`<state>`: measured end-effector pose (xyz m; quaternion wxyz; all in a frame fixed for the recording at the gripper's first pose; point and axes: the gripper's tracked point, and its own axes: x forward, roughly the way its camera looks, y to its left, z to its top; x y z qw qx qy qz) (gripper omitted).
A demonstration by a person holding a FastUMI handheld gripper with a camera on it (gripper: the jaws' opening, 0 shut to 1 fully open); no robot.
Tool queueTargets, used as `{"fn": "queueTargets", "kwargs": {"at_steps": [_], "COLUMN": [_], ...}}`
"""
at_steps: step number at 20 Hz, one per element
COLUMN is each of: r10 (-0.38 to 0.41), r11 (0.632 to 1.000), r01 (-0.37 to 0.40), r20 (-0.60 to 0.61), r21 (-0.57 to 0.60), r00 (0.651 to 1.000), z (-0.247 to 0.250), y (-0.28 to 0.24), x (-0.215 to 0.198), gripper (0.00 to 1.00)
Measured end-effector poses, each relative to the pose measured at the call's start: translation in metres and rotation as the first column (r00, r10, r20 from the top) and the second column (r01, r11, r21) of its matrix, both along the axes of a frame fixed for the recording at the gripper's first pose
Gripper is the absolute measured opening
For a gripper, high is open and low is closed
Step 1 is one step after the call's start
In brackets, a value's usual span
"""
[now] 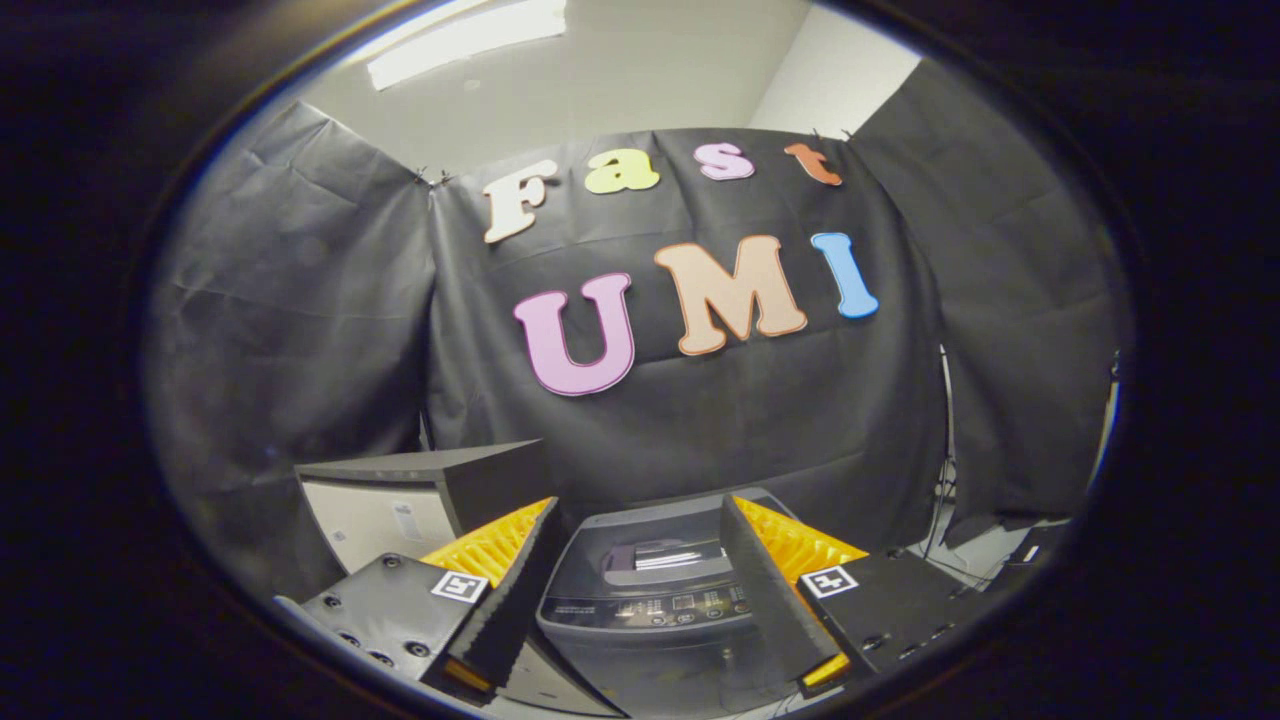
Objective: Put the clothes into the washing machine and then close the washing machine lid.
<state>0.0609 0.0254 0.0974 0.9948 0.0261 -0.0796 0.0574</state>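
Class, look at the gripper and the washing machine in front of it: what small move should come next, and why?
Probably lower the gripper toward the washing machine. Its fingers are open with nothing between them, and the machine sits just ahead, seen in the gap between them, its lid apparently down. No clothes are in sight, so tilting down to find them seems sensible first.

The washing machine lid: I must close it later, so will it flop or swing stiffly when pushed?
The washing machine sits just ahead of the open gripper, framed between its jaws. Its lid looks like a flat rigid panel, so it probably swings as one piece rather than flopping. It seems already lying down, though that is hard to tell. Its smooth surface may be slippery.
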Motion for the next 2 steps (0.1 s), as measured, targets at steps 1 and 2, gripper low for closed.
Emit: {"fn": "queueTargets", "kwargs": {"at_steps": [1, 2], "r10": [0.002, 0.008], "r11": [1.000, 1.000], "r01": [-0.002, -0.007], "r20": [0.003, 0.010], "r21": [-0.016, -0.029], "r00": [1.000, 1.000], "z": [-0.0003, -0.0016], "y": [0.0025, 0.0067], "x": [0.0005, 0.0022], "gripper": [0.98, 0.98]}}
